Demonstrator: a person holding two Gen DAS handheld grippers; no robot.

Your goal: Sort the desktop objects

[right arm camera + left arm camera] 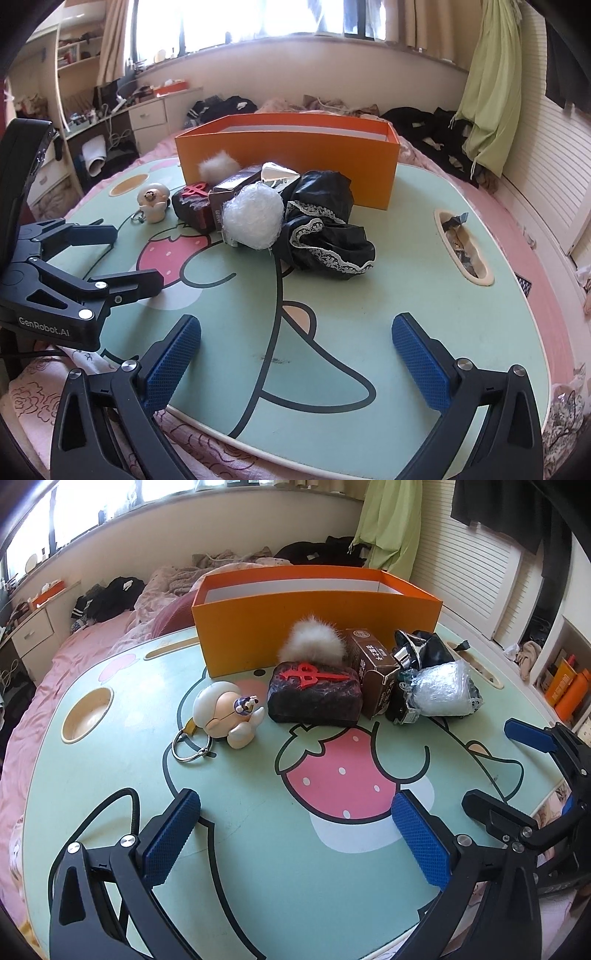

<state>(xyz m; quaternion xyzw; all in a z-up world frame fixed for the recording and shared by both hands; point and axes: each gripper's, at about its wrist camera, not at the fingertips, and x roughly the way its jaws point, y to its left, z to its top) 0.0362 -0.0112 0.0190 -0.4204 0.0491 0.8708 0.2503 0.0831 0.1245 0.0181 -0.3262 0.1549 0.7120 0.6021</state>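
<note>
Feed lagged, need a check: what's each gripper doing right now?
Left gripper: open, holding nothing.
Right gripper: open, holding nothing.

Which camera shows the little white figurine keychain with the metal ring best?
The left wrist view: the white round-headed figurine keychain lies close and unobstructed, its metal ring and face plain. The right wrist view shows the same figurine small and far off, ring barely discernible.

Left gripper and right gripper: black frames; blue knurled pads; silver screws; white "GenRobot.AI" lettering.
</note>
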